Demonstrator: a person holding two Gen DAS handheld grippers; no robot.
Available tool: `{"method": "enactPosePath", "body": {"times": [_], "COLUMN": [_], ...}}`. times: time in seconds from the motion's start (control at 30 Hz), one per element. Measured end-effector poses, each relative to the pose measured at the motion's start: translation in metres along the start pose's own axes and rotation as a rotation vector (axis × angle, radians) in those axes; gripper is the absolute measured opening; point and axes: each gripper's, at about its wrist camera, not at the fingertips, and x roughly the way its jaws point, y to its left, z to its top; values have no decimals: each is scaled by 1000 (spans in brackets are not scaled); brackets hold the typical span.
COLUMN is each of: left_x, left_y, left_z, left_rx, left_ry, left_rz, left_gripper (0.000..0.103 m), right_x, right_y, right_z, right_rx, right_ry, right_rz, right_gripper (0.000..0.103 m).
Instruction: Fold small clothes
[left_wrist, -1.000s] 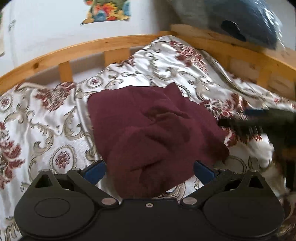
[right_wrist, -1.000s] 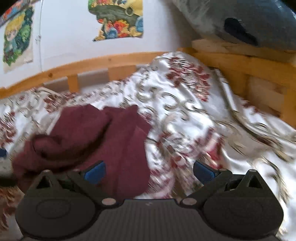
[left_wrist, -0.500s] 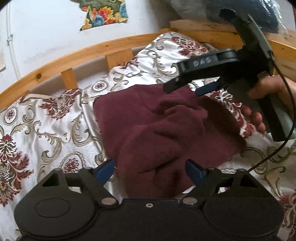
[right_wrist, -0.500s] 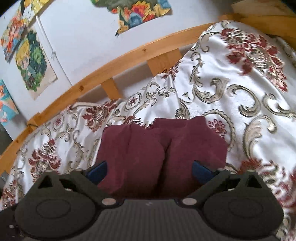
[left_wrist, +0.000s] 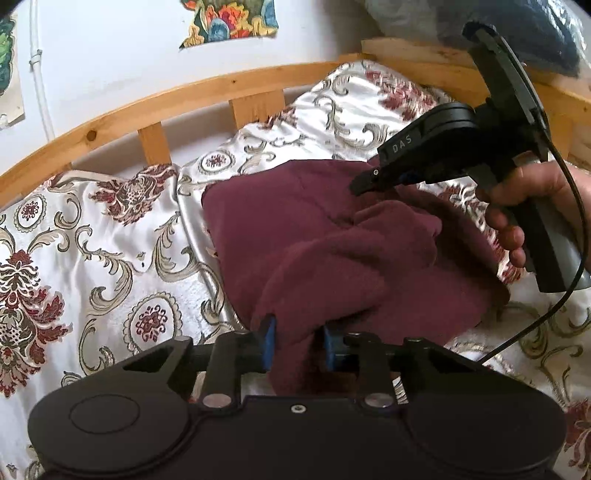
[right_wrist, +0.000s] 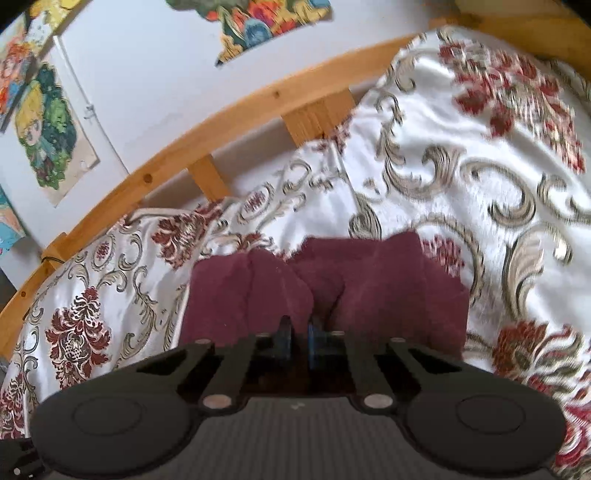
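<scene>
A small maroon fleece garment (left_wrist: 332, 243) lies rumpled on the floral bedspread (left_wrist: 92, 240). My left gripper (left_wrist: 297, 345) is shut on the garment's near edge, with cloth bunched between its blue pads. My right gripper (right_wrist: 298, 341) is shut on a fold at the garment's far side (right_wrist: 332, 288). It also shows in the left wrist view (left_wrist: 373, 181), held by a hand at the right, its tip down on the cloth.
A wooden bed rail (left_wrist: 221, 88) runs along the back, and another (left_wrist: 443, 62) along the right. A white wall with posters (right_wrist: 48, 129) stands behind. A dark blue bag (left_wrist: 517, 33) rests on the right rail. The right gripper's cable (left_wrist: 572, 266) hangs over the bedspread.
Both grippers have gone from open to shut on the garment. The right gripper came down onto the cloth's far side; the left closed on the near edge.
</scene>
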Motion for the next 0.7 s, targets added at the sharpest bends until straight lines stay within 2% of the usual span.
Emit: {"method": "enactPosePath", "body": {"times": [0.27,0.57,0.7], "left_x": [-8,-12,-7], "left_y": [-2,-19,-25], "left_z": [1,-2,-5], "left_rx": [-35,3,19], "left_ry": [-50,-95,-85], "left_rz": [-103,-202,-210], "left_gripper": [25,24,24], "right_x": [-47,-66,-64], "right_y": [-1,-36,-50], "right_z": [0,-20,-26], "right_rx": [-83,27,59], "right_ry": [-98,-112,-92], "right_rz": [-48,-102,-121], "right_gripper": [9,9,9]}}
